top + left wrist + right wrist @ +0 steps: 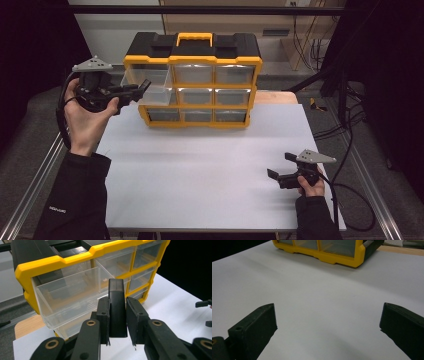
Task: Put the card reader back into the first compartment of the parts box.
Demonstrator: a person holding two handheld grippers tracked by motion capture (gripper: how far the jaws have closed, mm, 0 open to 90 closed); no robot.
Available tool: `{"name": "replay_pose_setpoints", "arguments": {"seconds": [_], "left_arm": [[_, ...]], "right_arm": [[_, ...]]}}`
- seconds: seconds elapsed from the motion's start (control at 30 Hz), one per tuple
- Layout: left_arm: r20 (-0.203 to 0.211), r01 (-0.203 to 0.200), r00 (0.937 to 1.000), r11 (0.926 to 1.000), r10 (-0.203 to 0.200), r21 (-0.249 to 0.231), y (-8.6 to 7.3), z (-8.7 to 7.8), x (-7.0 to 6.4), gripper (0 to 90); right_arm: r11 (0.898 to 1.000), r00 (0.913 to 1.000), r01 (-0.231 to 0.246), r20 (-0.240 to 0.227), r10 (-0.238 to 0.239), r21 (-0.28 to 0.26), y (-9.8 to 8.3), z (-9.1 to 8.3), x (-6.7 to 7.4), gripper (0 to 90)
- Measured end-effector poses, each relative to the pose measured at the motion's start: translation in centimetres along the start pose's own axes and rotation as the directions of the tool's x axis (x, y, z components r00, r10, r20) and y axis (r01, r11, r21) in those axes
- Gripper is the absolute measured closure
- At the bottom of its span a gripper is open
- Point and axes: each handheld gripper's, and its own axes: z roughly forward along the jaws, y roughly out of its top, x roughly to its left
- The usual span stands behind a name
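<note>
While the left gripper (117, 322) clamped a black block (117, 307) between its jaws, a pulled-out clear drawer (67, 293) of the yellow organizer (192, 80) sat just ahead of them; the right gripper (328, 325) gaped wide over the white table (324, 297).

The organizer (192, 80) stands at the far edge of the table (200, 170) and blocks passage there. Its top-left drawer (145, 80) is pulled out and juts toward the left gripper (142, 89), which holds a black block (117, 307) just in front of the drawer. The near table surface between organizer and right gripper (281, 166) is bare and passable. Cables (345, 130) lie beyond the table's right edge.
</note>
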Motion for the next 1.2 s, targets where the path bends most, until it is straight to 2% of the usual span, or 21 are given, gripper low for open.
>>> {"name": "replay_pose_setpoints", "arguments": {"seconds": [0.27,0.77,1.2], "left_arm": [[-0.009,0.010,0.9999,1.0000,-0.010,0.000,0.7,0.4,0.4,72.8],[-0.028,0.004,0.9996,1.0000,-0.004,0.008,2.0,1.4,0.6,72.8],[-0.055,0.017,0.9984,0.9995,-0.016,0.025,2.5,2.5,1.7,72.7]], "right_arm": [[1.000,1.0000,0.001,0.000,-0.001,0.000,0.0,0.0,0.0,1.1],[1.000,1.0000,0.001,-0.001,-0.001,0.000,0.0,-0.1,0.0,1.1],[1.000,1.0000,0.001,-0.001,-0.001,0.000,0.0,-0.1,0.0,1.1]]}}
